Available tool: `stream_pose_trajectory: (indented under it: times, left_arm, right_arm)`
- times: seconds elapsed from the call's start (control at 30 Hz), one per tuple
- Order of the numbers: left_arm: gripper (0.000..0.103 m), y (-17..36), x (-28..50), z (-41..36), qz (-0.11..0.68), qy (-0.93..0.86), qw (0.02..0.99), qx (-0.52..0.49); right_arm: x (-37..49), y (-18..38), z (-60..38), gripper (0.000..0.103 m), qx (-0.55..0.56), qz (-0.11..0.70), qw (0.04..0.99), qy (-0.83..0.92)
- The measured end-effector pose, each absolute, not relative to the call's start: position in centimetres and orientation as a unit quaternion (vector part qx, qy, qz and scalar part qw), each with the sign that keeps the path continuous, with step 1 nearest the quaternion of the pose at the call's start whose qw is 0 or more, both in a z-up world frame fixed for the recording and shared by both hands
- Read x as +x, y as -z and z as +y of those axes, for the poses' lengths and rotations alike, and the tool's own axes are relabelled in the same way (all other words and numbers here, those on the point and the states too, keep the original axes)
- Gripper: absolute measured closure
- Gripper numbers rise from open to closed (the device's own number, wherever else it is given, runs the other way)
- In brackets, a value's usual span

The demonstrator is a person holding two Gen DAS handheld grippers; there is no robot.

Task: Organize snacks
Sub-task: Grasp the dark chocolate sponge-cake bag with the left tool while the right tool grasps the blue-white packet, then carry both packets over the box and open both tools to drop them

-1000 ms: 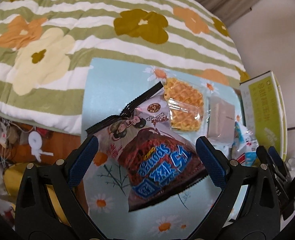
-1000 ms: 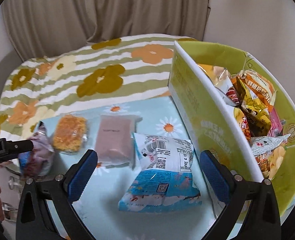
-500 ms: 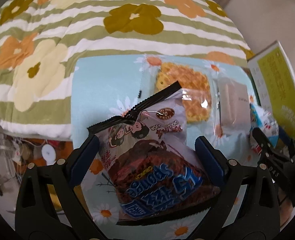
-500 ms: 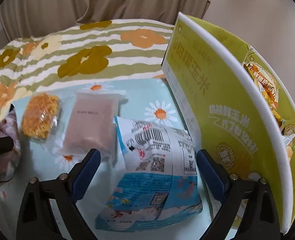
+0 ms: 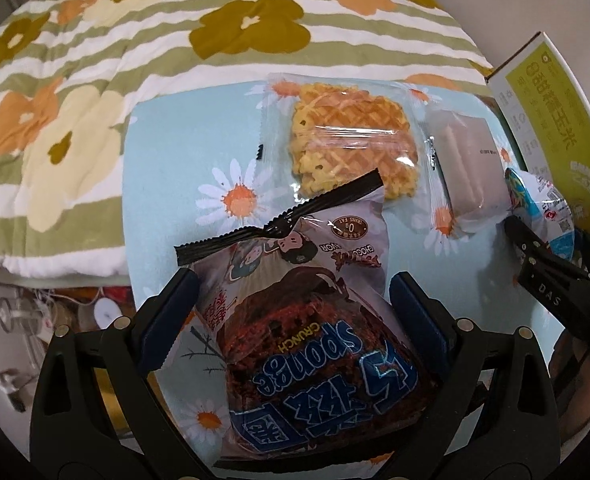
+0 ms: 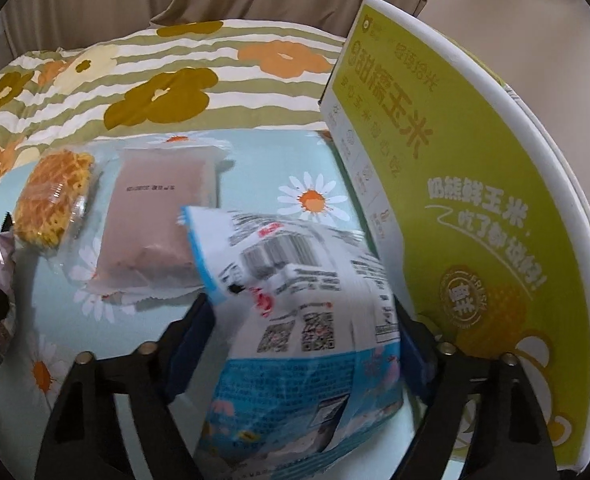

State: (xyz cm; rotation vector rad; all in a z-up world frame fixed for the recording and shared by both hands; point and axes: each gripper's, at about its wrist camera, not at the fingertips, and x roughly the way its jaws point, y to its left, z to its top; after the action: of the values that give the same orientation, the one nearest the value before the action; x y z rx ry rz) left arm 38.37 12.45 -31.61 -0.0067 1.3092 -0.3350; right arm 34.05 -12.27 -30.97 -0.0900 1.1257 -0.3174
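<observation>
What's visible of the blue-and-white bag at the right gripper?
The blue-and-white bag is a glossy, crinkled plastic packet: white back panel with a barcode, two QR codes and small print, blue along its top edge and lower part. It lies tilted on the daisy-print cloth, close beside the green box, its upper corner overlapping the brown packet. The right gripper straddles it; its jaws have just been closing, and both pads now meet the bag's sides.

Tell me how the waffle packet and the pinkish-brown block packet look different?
The clear waffle packet shows a golden, grid-patterned waffle; the clear pinkish-brown block packet holds a smooth, plain slab. The waffle is bumpy and bright, the block flat and dull. Both are sealed in see-through wrappers, lying flat side by side on the daisy-print blue cloth.
</observation>
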Motion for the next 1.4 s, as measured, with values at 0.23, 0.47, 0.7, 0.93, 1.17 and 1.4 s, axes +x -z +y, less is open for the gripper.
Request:
stream_pose_trajectory:
  times: [0.23, 0.47, 0.7, 0.93, 1.17, 1.4]
  left_arm:
    - [0.017, 31.3, 37.9, 12.9, 0.604, 0.158, 0.781, -0.004]
    - [0.029, 30.4, 37.2, 13.5, 0.604, 0.168, 0.779, -0.018]
    - [0.040, 28.7, 36.1, 13.8, 0.598, 0.181, 0.779, -0.045]
    - [0.041, 26.4, 35.4, 14.0, 0.576, 0.181, 0.794, -0.068]
    - [0.041, 21.7, 35.0, 12.9, 0.535, 0.189, 0.819, -0.083]
    - [0.041, 14.8, 33.8, 7.3, 0.478, 0.222, 0.845, -0.089]
  right_arm:
    - [33.8, 30.6, -12.2, 0.041, -0.037, 0.529, 0.836, 0.142]
    - [33.1, 29.1, -11.6, 0.044, -0.026, 0.515, 0.847, 0.129]
    - [32.4, 26.1, -10.2, 0.044, -0.038, 0.492, 0.864, 0.105]
    - [32.2, 23.8, -9.5, 0.044, -0.039, 0.468, 0.879, 0.081]
    - [31.7, 19.5, -10.7, 0.044, -0.005, 0.433, 0.900, 0.044]
    - [30.1, 14.0, -15.7, 0.044, 0.033, 0.394, 0.918, 0.002]
